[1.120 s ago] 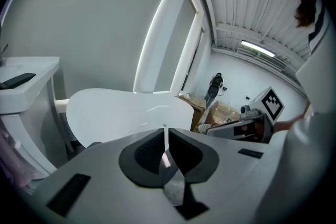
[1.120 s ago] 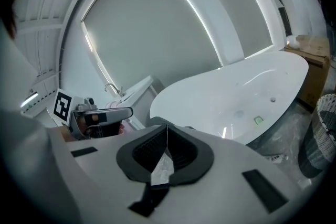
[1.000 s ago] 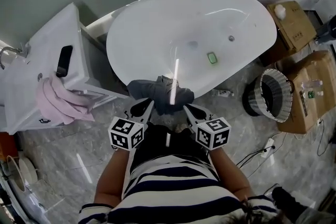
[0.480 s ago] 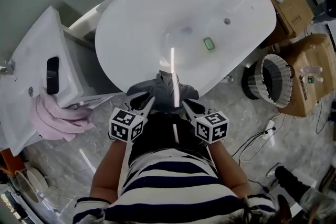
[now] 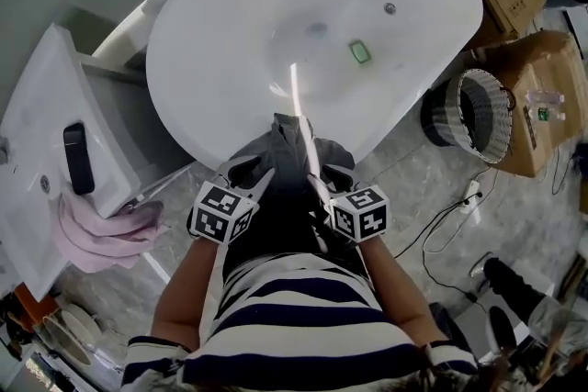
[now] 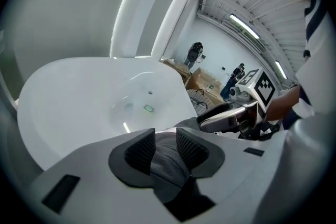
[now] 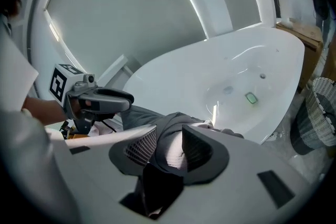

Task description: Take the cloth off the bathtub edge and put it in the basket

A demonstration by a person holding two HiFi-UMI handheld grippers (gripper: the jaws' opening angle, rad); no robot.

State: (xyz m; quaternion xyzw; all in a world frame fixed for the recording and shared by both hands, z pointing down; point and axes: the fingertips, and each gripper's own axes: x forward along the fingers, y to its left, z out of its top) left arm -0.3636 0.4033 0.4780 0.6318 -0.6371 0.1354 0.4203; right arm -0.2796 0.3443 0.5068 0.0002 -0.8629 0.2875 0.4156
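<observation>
A dark grey cloth (image 5: pixel 294 147) hangs over the near rim of the white bathtub (image 5: pixel 184 119). Both grippers point down at it side by side. My left gripper (image 5: pixel 260 177) is on the cloth's left part, my right gripper (image 5: pixel 317 184) on its right part. In the left gripper view the jaws (image 6: pixel 165 139) have just been opening and stand apart, with a fold of cloth (image 6: pixel 165 162) between the pads. In the right gripper view the jaws (image 7: pixel 169 147) have also just been opening, astride a cloth ridge (image 7: pixel 168 126). The wire basket (image 5: pixel 501 138) stands on the floor to the tub's right.
Cardboard boxes (image 5: pixel 542 106) sit beyond the basket at the right. A white cabinet (image 5: pixel 37 151) at the left carries a black phone (image 5: pixel 78 159) and a pink towel (image 5: pixel 92 229). A small green item (image 5: pixel 359 52) lies in the tub. Cables (image 5: pixel 441 239) trail on the floor.
Both grippers have sunk forward onto the cloth at the tub rim, and their jaws have gone from shut to apart around its folds.
</observation>
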